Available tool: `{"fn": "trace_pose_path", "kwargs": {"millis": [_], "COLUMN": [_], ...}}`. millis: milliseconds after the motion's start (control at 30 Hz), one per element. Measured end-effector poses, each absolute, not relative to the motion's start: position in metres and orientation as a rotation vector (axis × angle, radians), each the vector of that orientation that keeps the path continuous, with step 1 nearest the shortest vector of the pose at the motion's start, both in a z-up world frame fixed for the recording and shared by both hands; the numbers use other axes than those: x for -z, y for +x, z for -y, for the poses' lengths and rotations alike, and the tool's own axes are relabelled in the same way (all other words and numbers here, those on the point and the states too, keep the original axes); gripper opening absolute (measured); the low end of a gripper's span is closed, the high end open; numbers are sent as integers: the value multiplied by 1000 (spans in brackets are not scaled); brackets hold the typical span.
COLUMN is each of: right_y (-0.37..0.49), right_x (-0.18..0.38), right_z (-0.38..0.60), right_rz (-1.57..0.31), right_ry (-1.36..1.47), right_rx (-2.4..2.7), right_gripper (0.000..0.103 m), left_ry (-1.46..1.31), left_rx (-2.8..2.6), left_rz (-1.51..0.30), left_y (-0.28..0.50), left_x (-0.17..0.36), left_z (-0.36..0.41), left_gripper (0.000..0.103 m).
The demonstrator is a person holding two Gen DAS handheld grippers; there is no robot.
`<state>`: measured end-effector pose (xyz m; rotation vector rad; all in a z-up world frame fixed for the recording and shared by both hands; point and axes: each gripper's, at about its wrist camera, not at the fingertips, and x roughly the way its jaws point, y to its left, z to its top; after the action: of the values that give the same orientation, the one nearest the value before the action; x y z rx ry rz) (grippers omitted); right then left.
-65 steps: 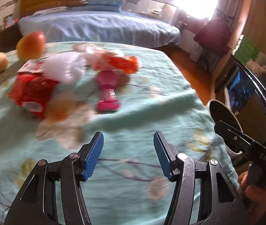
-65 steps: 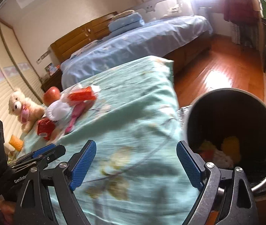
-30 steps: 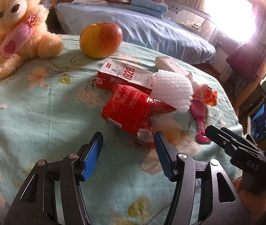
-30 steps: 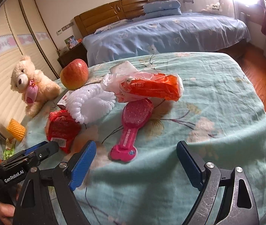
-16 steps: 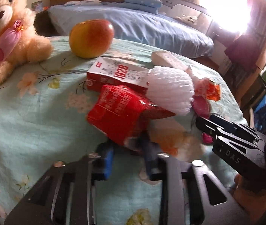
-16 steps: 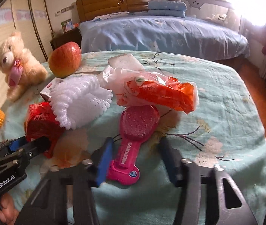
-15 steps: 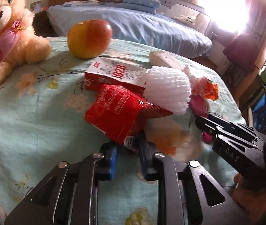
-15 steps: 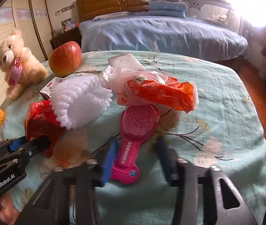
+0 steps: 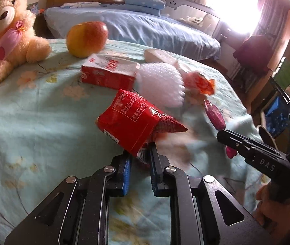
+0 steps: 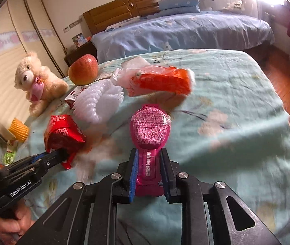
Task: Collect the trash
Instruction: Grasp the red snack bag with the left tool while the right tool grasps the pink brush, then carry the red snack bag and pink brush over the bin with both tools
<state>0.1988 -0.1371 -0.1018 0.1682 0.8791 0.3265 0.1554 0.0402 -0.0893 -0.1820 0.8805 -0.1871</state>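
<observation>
The red wrapper [image 9: 132,126] hides the left gripper's [image 9: 139,157] fingertips; the carton's [image 9: 109,72] print blurs; the frame's left edge cuts the teddy bear [image 9: 8,32].

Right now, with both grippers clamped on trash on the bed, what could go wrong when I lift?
The left hand-held gripper pinches only the red wrapper's lower edge, so it may slip or tear. The right hand-held gripper grips the pink pouch's narrow neck; the wide end could swing into the white foam net.

A bed under a mint floral bedspread [image 10: 237,94] carries a teddy bear [image 9: 8,30], an apple [image 9: 86,38], a red carton [image 9: 108,73], white foam netting [image 10: 98,102] and an orange wrapper [image 10: 161,82].
</observation>
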Motion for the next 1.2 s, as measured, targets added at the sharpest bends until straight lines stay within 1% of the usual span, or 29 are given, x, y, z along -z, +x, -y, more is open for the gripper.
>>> {"fn": "trace_pose_path", "kwargs": {"millis": [767, 1200], "right_y": [135, 110], "right_x": [81, 81], "right_z": [235, 290], "right_rz": [-783, -748], "right_ry": [252, 310], "right_rx": [-204, -102], "right_gripper": [21, 21], "left_ry": [-53, -4], "left_rx": [402, 495], "left_rz": [-866, -886], "left_y": [129, 124], "left_x": [66, 69], "left_z": [80, 135], "left_gripper": [14, 14]}}
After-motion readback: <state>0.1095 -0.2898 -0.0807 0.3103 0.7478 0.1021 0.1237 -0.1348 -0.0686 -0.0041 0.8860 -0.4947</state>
